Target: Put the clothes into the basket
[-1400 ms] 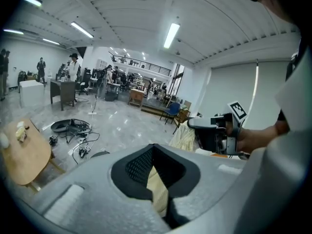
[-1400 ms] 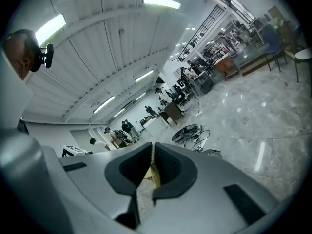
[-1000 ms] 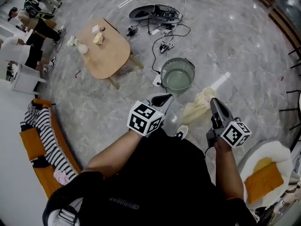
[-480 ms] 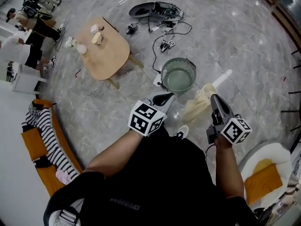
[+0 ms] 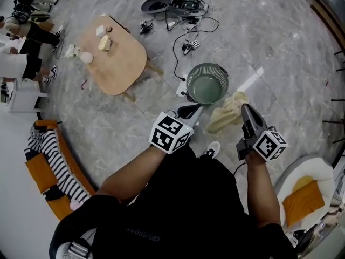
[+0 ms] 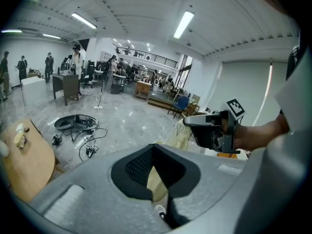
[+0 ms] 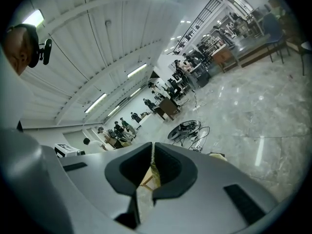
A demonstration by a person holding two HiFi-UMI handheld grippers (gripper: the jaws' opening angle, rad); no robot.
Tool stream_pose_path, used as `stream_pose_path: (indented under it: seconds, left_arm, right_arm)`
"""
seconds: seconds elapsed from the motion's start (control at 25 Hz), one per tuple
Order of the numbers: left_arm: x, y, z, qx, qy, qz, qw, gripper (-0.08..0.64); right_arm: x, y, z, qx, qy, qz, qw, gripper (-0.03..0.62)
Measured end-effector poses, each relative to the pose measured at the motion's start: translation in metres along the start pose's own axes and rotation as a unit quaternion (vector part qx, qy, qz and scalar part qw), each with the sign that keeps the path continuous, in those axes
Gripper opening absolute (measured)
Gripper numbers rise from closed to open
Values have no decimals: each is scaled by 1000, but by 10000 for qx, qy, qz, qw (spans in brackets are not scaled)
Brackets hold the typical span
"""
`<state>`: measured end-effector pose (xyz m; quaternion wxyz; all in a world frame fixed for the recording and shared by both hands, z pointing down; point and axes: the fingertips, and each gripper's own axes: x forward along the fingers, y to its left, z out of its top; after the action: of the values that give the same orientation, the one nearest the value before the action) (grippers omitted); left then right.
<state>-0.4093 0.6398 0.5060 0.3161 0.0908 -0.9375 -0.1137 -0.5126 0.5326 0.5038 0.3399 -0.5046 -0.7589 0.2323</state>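
**A:** What is the right gripper (image 5: 243, 107) carrying?

**B:** Its jaws are nearly closed and pinch one end of a pale yellow garment (image 5: 225, 116). The rest hangs below the tips and off to their left.

**A:** And the left gripper (image 5: 190, 111)?

**B:** Its jaws are together, seemingly on nothing. The cloth seen through their gap appears to hang just beyond them, on their right.

**A:** How will the garment handle?

**B:** Probably light, soft and limp. It should sag and swing rather than keep its shape. The pinch at the top end looks sound, but the loose tail could drape over the rim of the basket (image 5: 207, 65). That stands on the floor just ahead of the left gripper, and ahead and left of the right one.

**A:** Is there a better hold?

**B:** The left gripper could gather the tail, which would keep the bundle compact.
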Motion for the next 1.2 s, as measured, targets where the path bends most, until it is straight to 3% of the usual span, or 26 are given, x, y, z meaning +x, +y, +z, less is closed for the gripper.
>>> stream_pose_path:
  seconds: [0.44,0.64,0.96,1.2]
  left_arm:
    - [15,91,-23,-262,296,-57,9992,0]
    - [22,123,-29,-107,406,47,9991,0]
    - [46,155,-51,-202,707,12,9973,0]
    - [56,164,-61,-276,819,-40,9963,0]
  right_arm:
    - [131,-18,-5,136,-216,-243,9994,32]
    - [187,-44,-16,174,-225,-379,9989,32]
    - [250,-117,-80,697,267,-975,9924,32]
    - [254,-175,-141,1067,788,-1547,9790,32]
